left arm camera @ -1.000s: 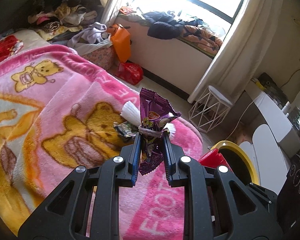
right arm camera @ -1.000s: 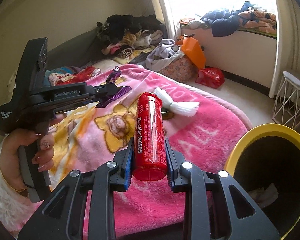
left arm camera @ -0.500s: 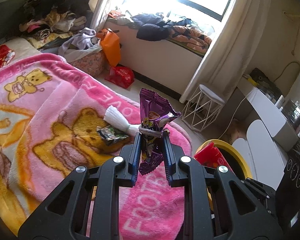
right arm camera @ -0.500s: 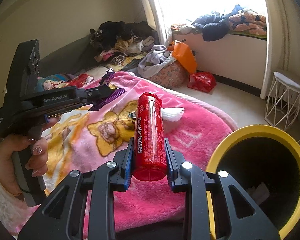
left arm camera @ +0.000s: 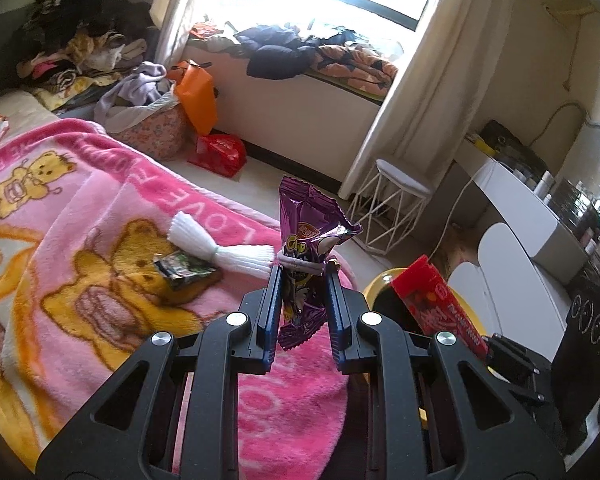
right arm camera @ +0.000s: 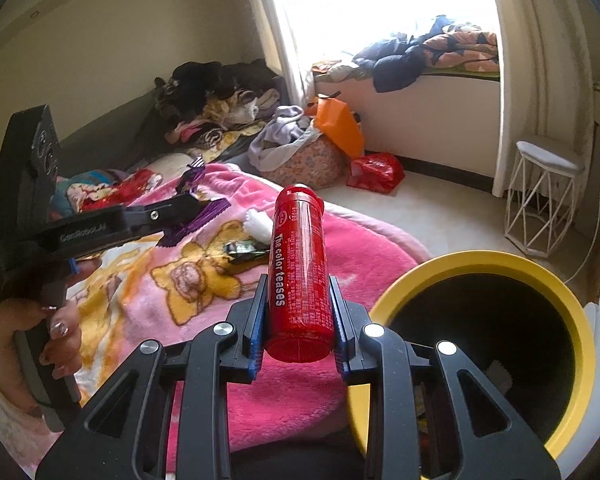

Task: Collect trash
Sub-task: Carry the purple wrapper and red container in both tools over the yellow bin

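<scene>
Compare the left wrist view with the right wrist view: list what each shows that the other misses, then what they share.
Left wrist only: the desk by the wall, and the left gripper shut on the purple snack wrapper.
Right wrist only: the hand holding the left gripper, and the dark inside of the yellow bin.
Both: the red tube, the pink blanket, the white tassel, the small dark wrapper and the wire stool.

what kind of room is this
Most likely a lived-in bedroom: a bed under a pink teddy-bear blanket, clothes heaped on the window seat, and a laundry basket on the floor.
</scene>
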A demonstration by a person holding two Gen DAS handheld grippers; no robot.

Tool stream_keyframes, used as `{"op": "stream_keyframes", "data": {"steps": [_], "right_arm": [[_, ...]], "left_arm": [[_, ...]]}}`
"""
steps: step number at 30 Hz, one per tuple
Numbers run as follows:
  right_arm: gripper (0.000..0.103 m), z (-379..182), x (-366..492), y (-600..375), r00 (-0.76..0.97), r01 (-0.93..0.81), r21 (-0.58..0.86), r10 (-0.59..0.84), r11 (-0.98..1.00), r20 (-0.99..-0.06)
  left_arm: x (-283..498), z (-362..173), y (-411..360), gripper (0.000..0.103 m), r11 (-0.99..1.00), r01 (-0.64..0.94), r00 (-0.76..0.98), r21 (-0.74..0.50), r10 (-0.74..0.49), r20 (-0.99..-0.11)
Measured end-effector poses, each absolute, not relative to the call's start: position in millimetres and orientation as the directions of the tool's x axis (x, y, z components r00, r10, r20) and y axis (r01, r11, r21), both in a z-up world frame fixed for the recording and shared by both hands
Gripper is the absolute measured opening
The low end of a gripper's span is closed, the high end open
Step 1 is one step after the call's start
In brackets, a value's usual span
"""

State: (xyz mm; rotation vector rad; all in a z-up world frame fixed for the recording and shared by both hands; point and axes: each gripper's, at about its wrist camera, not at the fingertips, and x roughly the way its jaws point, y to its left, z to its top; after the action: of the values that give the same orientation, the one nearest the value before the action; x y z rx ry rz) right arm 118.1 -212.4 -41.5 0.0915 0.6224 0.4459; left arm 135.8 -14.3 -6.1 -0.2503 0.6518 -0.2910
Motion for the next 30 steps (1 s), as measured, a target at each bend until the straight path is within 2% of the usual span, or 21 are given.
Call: {"op": "stream_keyframes", "data": {"steps": [30], "right_arm": [[0.026, -48.7, 112.9, -288.1, 0.799, -0.171, 0.232, 0.272, 0.958, -0.536]], "left_arm": [[128.3, -10.7, -86.8, 0.015, 0.905, 0.331, 0.697, -0.268, -0.426, -0.577]]}}
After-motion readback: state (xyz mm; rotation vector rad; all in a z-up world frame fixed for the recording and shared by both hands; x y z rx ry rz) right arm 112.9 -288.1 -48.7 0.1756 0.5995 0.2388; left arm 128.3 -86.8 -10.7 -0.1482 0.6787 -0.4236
